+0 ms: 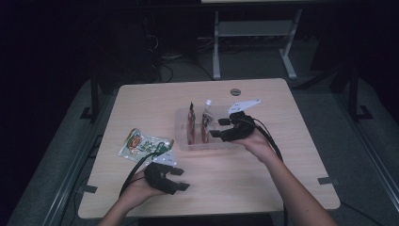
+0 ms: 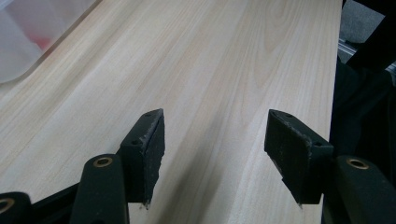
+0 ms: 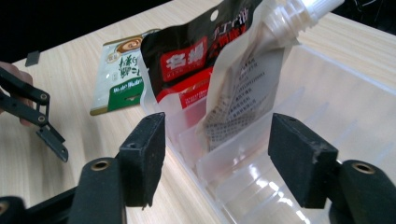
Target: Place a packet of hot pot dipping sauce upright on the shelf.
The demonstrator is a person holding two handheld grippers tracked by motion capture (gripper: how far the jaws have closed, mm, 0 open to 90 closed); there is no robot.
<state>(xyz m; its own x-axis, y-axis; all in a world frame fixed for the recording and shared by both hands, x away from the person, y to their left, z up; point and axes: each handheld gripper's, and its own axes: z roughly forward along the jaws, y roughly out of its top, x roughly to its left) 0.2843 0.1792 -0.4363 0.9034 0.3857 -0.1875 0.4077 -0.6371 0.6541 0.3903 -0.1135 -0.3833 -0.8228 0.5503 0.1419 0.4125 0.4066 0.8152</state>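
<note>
A clear divided bin (image 1: 207, 146) stands mid-table. Upright in its slots are a black-and-red pouch (image 1: 191, 123) and a spouted white pouch (image 1: 207, 118). My right gripper (image 1: 219, 127) hovers open at the bin's right part, just right of the spouted pouch. In the right gripper view the open jaws (image 3: 217, 154) frame the bin wall (image 3: 327, 79), the spouted pouch (image 3: 247, 79) and the black-and-red pouch (image 3: 187, 60). A green-and-white packet (image 1: 141, 143) lies flat to the left of the bin. My left gripper (image 1: 181, 179) is open and empty over bare wood (image 2: 215, 140) near the front edge.
The wooden table (image 1: 263, 174) has a round grommet (image 1: 235, 92) at its back edge and tape marks (image 1: 328, 181) near its front corners. A white desk frame (image 1: 216, 47) stands on the floor beyond. A corner of the bin (image 2: 28, 37) lies ahead of the left gripper.
</note>
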